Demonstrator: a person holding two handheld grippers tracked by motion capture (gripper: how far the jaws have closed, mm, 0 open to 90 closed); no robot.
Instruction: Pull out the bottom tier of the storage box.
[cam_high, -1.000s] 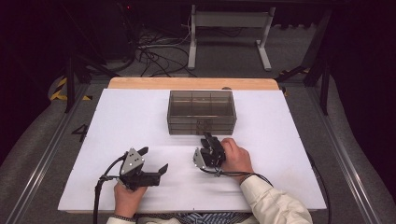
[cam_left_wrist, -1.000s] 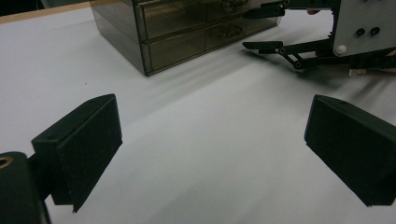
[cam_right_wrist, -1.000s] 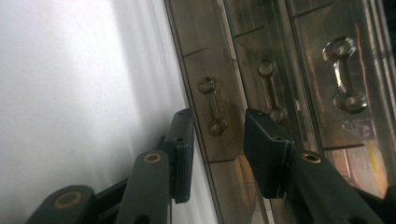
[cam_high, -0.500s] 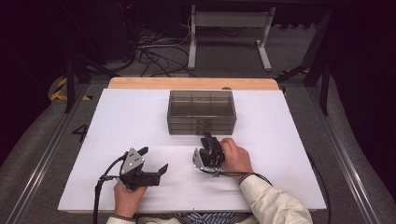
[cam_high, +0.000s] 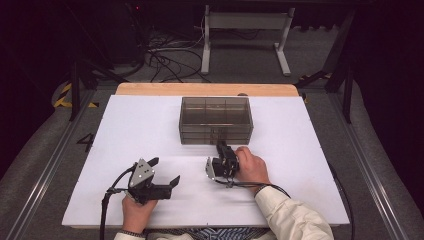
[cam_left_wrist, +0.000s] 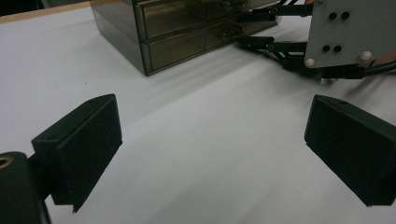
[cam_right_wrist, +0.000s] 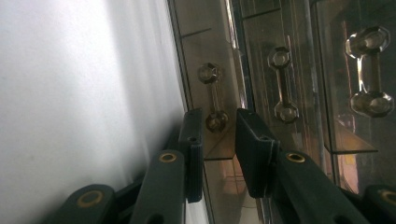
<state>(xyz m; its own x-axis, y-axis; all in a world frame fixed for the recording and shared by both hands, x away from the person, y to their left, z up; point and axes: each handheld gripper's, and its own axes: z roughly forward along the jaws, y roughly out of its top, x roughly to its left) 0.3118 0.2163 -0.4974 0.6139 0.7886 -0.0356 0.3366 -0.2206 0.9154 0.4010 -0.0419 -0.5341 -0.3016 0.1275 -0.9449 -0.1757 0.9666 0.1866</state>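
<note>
A smoky see-through drawer box (cam_high: 216, 120) stands at the middle of the white table (cam_high: 150, 125). My right gripper (cam_high: 220, 146) lies turned on its side at the box's front, held by the person's right hand. In the right gripper view its jaws (cam_right_wrist: 219, 149) sit either side of the lowest drawer's clear handle (cam_right_wrist: 215, 100). They have just been closing on the handle's knob, and a thin gap still shows at one pad. My left gripper (cam_high: 166, 170) rests on the table at the front left, open wide with nothing between its pads (cam_left_wrist: 88, 144). From there the box (cam_left_wrist: 187, 32) and the right gripper (cam_left_wrist: 243, 30) show ahead.
Two more clear handles (cam_right_wrist: 282, 81) sit on neighbouring drawers beside the one between the jaws. A wooden strip (cam_high: 205, 89) edges the table's far side. Cables trail from both grippers toward the person. A metal stand and wires occupy the floor beyond.
</note>
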